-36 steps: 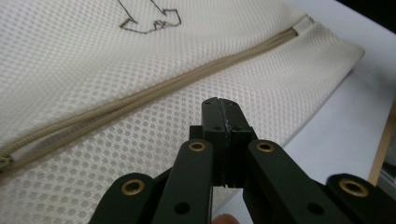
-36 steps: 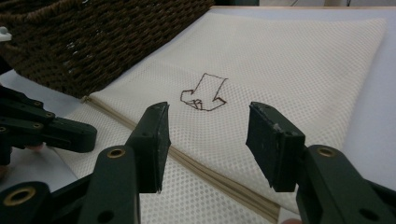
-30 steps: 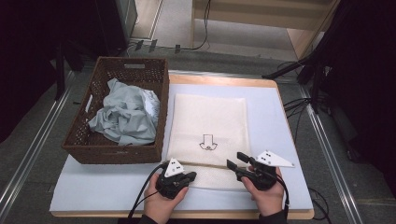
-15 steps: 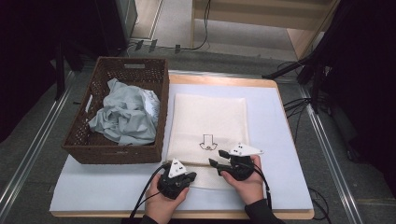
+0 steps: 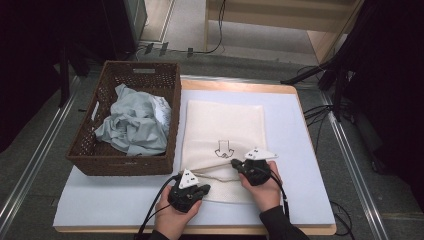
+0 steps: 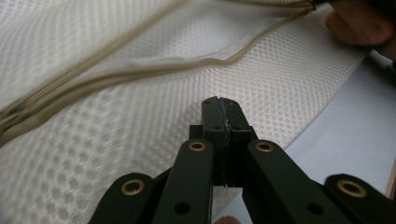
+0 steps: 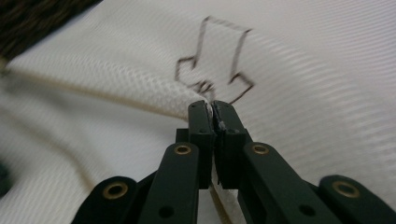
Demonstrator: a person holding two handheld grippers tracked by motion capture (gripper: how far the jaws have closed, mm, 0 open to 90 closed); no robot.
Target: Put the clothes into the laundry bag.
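The mesh bag lies flat on the pale mat at the centre of the high view, just right of the basket that takes up the left middle of the frame. A black arrow is drawn on the bag, a little below its middle. The bag's near edge sits low in the frame, between the two hands.

The right gripper is at lower centre right, its tip on the bag just below and right of the arrow. Its jaws have just been closing, and in the right gripper view the right gripper is clamped on a raised fold of the mesh, with the arrow right behind the tip in the upper middle of that frame.

The left gripper is at lower centre left, at the bag's near left corner. In the left gripper view the left gripper has its jaws pressed together at mid-frame over the mesh; whether any mesh is pinched between them I cannot tell. A seam runs across the upper half of that frame.

Crumpled grey cloth fills the basket.
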